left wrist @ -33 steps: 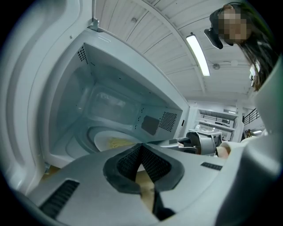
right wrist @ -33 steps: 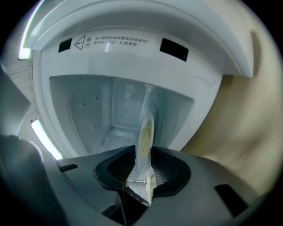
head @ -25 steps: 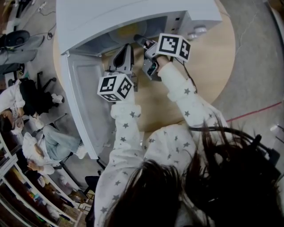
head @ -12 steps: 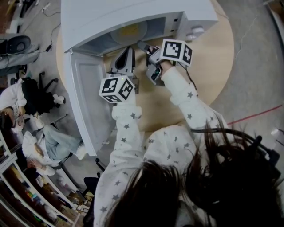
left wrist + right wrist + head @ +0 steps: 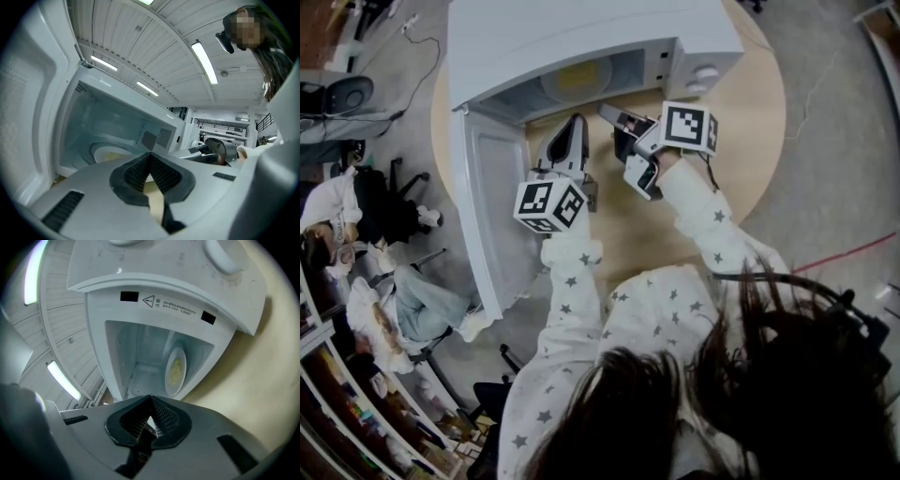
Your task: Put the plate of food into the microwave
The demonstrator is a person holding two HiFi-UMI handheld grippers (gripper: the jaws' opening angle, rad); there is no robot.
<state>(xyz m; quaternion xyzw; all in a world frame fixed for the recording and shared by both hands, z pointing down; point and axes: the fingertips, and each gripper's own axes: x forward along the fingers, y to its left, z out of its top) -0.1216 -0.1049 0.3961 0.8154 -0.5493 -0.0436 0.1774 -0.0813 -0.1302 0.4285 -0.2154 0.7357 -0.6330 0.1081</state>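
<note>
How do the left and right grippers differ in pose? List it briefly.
The left gripper points straight at the microwave cavity, beside the open door; the right gripper angles in from the side with the dials. The left gripper sits roughly upright; the right gripper is rolled sideways. Both have jaws together on nothing, outside the cavity holding the plate of food.

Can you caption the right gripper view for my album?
Plate inside the open microwave, seen past the shut right gripper.

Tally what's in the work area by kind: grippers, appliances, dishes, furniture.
grippers: 2 (left gripper, right gripper)
microwave: 1
plate of food: 1
table: 1
Total: 5
</note>
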